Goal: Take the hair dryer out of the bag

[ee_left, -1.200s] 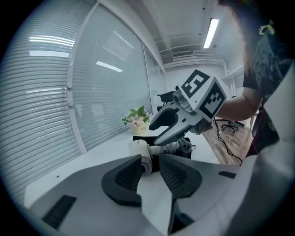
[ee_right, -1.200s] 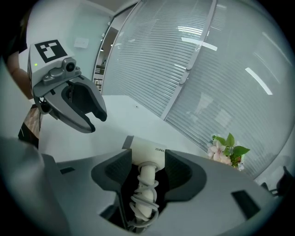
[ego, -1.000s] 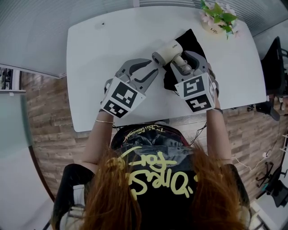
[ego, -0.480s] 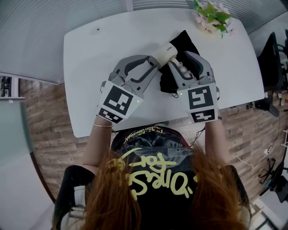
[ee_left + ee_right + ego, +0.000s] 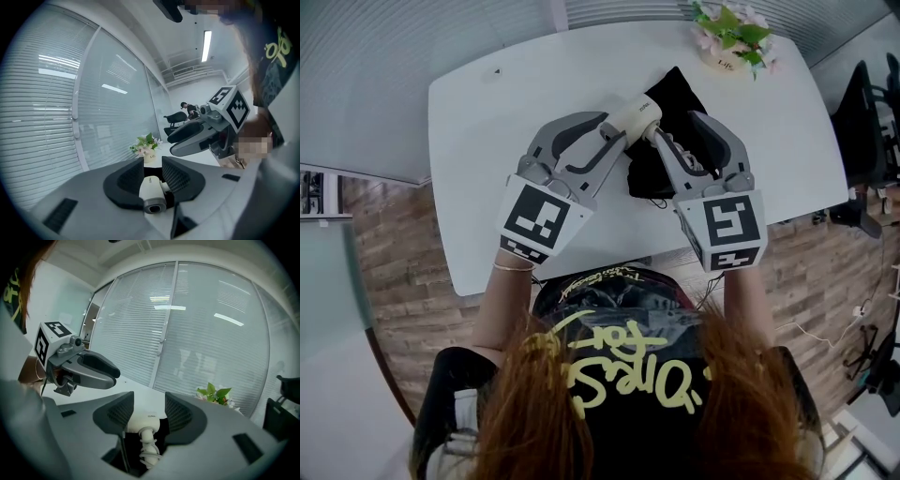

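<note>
Left gripper [image 5: 614,133]: jaws clamped on barrel of hair dryer [image 5: 635,117], grey nozzle end pointing back toward person. Right gripper [image 5: 680,131]: jaws wide, pressed on either side of cream body, cord-wrapped handle running back between them. Dryer bridges both claws, held above white table [image 5: 506,112]. Black bag [image 5: 677,92] slumped just beneath and beyond it. Far right corner: flower pot [image 5: 727,42].

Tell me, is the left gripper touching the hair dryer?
Touching. The left gripper view shows the left gripper clamping the hair dryer between both pads.
</note>
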`<state>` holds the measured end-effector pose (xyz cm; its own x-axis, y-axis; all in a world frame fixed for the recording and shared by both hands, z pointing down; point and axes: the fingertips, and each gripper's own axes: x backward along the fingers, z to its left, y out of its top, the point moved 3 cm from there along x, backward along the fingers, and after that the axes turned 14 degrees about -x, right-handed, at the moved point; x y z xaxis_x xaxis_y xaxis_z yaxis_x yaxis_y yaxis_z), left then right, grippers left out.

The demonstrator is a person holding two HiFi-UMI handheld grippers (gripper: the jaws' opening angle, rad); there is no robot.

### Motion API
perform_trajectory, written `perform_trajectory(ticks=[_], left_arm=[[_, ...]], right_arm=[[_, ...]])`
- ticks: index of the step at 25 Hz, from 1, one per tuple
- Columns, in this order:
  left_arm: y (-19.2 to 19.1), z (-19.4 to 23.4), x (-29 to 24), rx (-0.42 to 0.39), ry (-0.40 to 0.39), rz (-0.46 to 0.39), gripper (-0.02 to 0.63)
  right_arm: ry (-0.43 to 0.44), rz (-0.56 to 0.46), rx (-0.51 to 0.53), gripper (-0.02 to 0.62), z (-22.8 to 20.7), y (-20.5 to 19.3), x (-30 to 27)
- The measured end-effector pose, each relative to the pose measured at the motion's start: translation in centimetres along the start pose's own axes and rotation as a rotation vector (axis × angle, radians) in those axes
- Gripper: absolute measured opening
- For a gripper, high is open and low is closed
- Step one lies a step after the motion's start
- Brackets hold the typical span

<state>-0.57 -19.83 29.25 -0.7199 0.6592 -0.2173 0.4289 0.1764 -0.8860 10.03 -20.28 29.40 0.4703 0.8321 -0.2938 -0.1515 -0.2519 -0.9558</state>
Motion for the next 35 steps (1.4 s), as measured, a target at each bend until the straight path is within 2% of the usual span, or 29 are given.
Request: perform_trajectory(ticks=[7,21,35], left_arm=[[0.9,0.0,0.1,0.021,0.018,-0.034,0.117],[1.9,-0.4,0.4,0.068,0.048,-0.103,0.117],[2.1,-0.3,0.6,0.092,0.049,-0.122,0.06]], right_arm=[[-0.013,-0.076,-0.044,0.209,-0.1,0.9,0.7],[0.011,-0.137,-0.153,0.195,0.3,1.3,1.4],[-0.001,-0.162,-0.166,0.095,0.3,1.4,1.7]])
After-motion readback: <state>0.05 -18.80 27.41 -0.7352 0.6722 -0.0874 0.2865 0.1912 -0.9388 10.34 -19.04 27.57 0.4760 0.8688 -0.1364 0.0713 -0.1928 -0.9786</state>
